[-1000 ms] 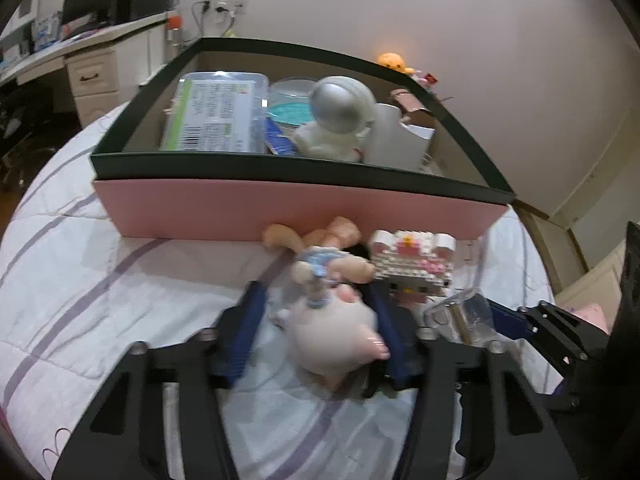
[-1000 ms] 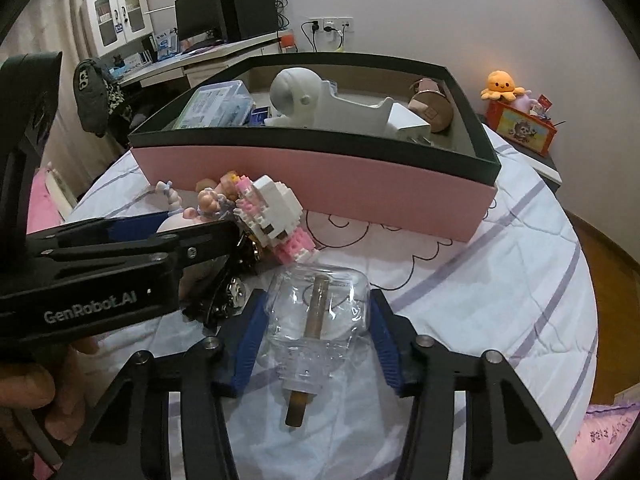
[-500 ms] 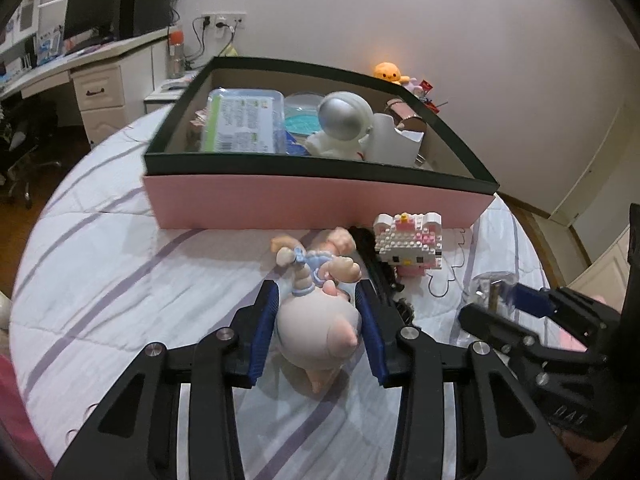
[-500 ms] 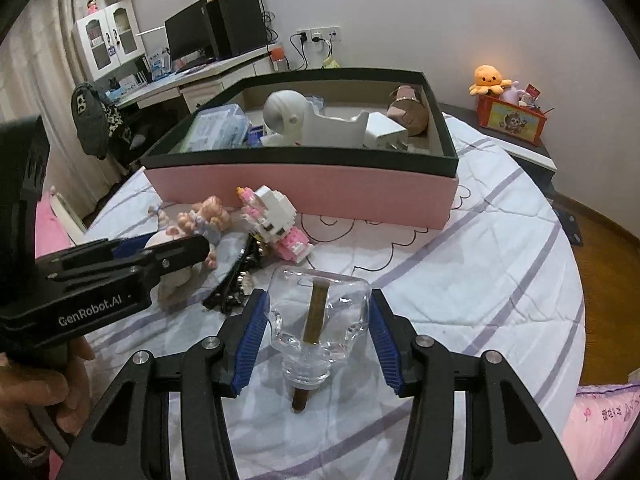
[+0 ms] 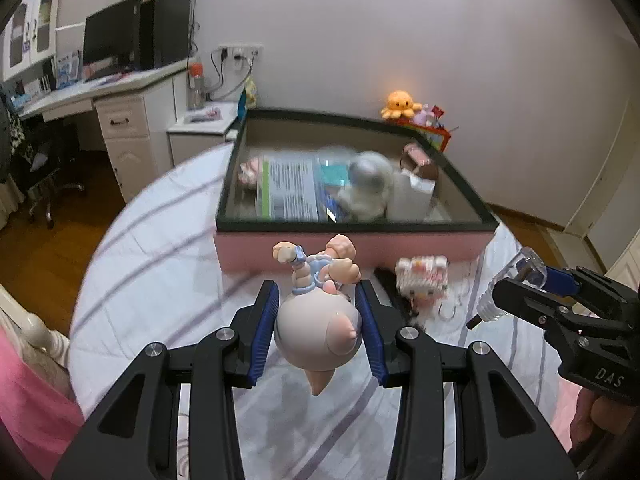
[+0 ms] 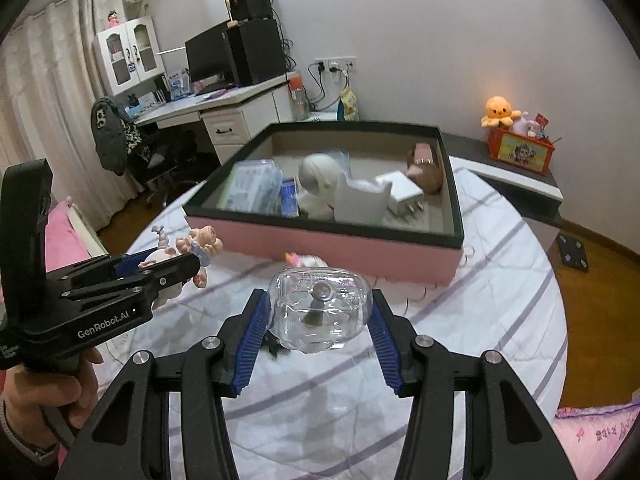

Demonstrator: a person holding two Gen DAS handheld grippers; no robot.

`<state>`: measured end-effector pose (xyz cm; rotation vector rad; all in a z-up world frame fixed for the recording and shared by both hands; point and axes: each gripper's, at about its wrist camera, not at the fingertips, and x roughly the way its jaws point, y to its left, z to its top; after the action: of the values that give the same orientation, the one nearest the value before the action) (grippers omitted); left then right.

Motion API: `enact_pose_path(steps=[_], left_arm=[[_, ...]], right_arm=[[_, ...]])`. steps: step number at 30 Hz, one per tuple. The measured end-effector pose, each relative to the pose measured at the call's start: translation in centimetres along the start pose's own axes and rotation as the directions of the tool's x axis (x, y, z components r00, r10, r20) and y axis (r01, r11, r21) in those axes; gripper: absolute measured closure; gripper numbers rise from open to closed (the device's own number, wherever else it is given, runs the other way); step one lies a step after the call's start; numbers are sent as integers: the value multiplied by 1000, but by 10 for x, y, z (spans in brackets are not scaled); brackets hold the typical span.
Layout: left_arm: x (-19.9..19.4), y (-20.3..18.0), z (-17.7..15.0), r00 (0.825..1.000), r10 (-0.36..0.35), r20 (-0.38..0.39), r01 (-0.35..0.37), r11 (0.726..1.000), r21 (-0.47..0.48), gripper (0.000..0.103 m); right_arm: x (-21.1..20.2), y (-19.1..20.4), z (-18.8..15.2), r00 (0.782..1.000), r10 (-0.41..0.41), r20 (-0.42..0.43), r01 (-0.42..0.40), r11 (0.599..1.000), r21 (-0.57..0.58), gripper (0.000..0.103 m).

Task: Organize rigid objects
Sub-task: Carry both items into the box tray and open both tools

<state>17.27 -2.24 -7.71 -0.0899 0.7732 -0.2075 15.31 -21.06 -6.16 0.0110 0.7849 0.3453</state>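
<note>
My left gripper (image 5: 318,312) is shut on a pink pig figurine (image 5: 318,332) and holds it above the striped bed. It also shows in the right wrist view (image 6: 176,256). My right gripper (image 6: 320,320) is shut on a clear glass bottle (image 6: 320,312) with a brown stick inside, lifted off the bed. The bottle also shows at the right of the left wrist view (image 5: 516,280). Ahead stands the pink box with a dark rim (image 6: 400,254), which holds an astronaut figure (image 6: 320,184), a white block and a plastic case.
A white-and-pink brick cat (image 5: 422,274) and a dark clip lie on the bed in front of the box (image 5: 360,244). A desk with a monitor (image 6: 224,100) stands at the back left. An orange octopus toy (image 6: 500,110) sits on a side shelf.
Both grippers have lifted their objects off the bed and drawn back, so the box looks farther away and lower. The bottle now points its base forward.
</note>
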Motion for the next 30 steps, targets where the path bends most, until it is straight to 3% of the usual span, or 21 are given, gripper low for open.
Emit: enact_pose_path(steps=[9, 17, 24, 30], left_arm=[[-17, -6, 58, 993, 33, 112, -37, 999, 35, 63], [4, -12, 113, 983, 59, 173, -73, 995, 73, 63], [50, -12, 145, 986, 67, 151, -80, 994, 80, 63], [86, -12, 155, 993, 64, 103, -73, 993, 88, 63]], right_arm=[[-2, -6, 60, 996, -22, 84, 26, 999, -46, 51], [39, -31, 112, 996, -37, 83, 38, 999, -10, 51], [84, -47, 132, 998, -57, 18, 57, 998, 0, 51], [110, -58, 133, 997, -72, -32, 73, 997, 23, 51]])
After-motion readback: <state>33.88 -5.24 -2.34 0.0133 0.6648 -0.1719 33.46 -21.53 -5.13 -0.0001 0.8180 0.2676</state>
